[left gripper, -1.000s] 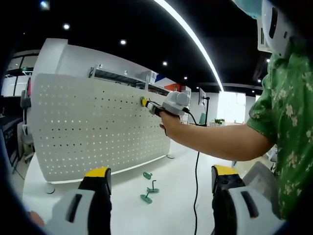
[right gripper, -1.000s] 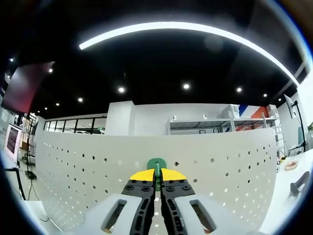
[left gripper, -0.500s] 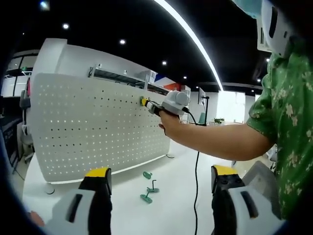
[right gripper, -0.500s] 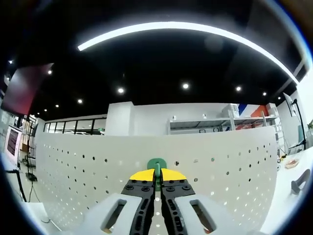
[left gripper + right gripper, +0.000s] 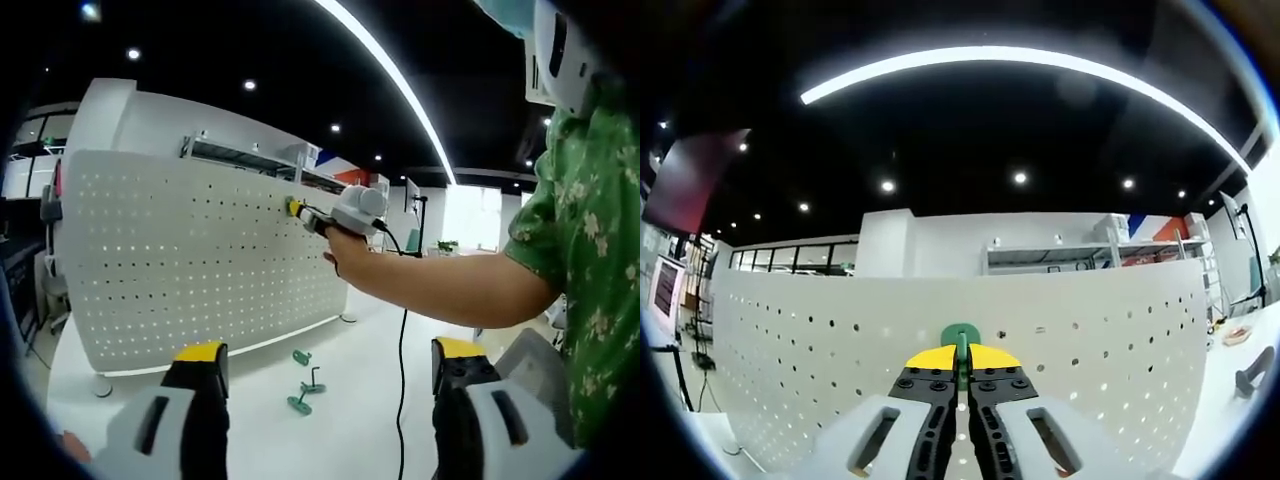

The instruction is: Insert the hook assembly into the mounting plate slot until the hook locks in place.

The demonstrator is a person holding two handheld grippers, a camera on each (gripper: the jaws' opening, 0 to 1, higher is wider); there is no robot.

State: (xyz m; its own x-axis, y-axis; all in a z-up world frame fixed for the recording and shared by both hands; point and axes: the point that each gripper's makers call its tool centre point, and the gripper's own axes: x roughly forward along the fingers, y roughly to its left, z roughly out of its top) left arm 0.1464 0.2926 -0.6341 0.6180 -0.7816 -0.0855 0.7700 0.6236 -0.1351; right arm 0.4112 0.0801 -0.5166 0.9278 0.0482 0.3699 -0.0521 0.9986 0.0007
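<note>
A white perforated mounting plate stands upright on the white table. In the right gripper view my right gripper is shut on a green hook, whose round base presses flat against the mounting plate near its top edge. The left gripper view shows that same right gripper, held by a person's hand, up at the plate's upper right part. My left gripper hangs open low in front of the table, its yellow-tipped jaws wide apart and nothing between them.
Two or three loose green hooks lie on the table before the plate. A black cable drops from the right gripper. The person's arm and green patterned sleeve cross the right side.
</note>
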